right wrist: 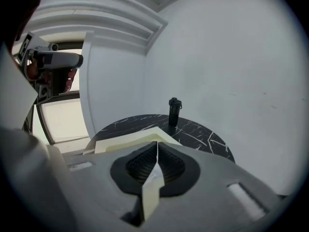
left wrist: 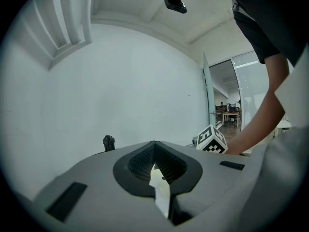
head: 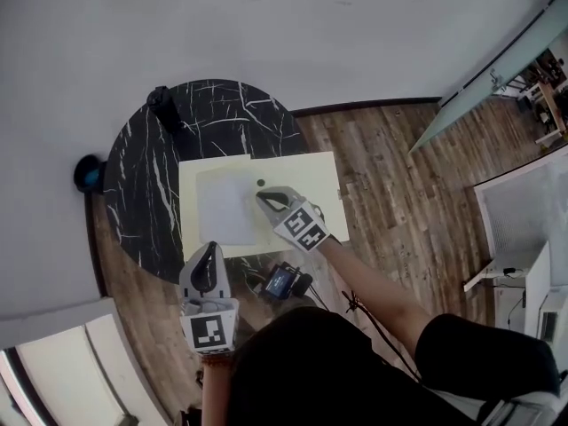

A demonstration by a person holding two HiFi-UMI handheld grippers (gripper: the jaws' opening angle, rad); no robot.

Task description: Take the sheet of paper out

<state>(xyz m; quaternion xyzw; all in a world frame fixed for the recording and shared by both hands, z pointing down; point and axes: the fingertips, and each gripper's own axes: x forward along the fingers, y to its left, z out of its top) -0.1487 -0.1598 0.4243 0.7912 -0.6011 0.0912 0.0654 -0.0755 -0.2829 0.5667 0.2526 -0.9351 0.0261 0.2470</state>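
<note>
A pale yellow envelope (head: 302,180) lies on a round black marble table (head: 146,193). On its left half rests a white sheet of paper (head: 224,204). My right gripper (head: 263,199) points left with its tips at the sheet's right edge, its jaws closed on a pale strip that looks like the sheet. In the right gripper view the envelope (right wrist: 128,142) shows just beyond the jaws. My left gripper (head: 209,250) is at the envelope's near edge, jaws closed with a pale strip between them. The left gripper view shows the right gripper's marker cube (left wrist: 211,139).
A black canister (head: 162,103) stands at the table's far left rim, also visible as the canister (right wrist: 174,111) in the right gripper view. A blue round object (head: 88,173) sits on the floor at left. A small black device (head: 286,282) is by the table's near edge.
</note>
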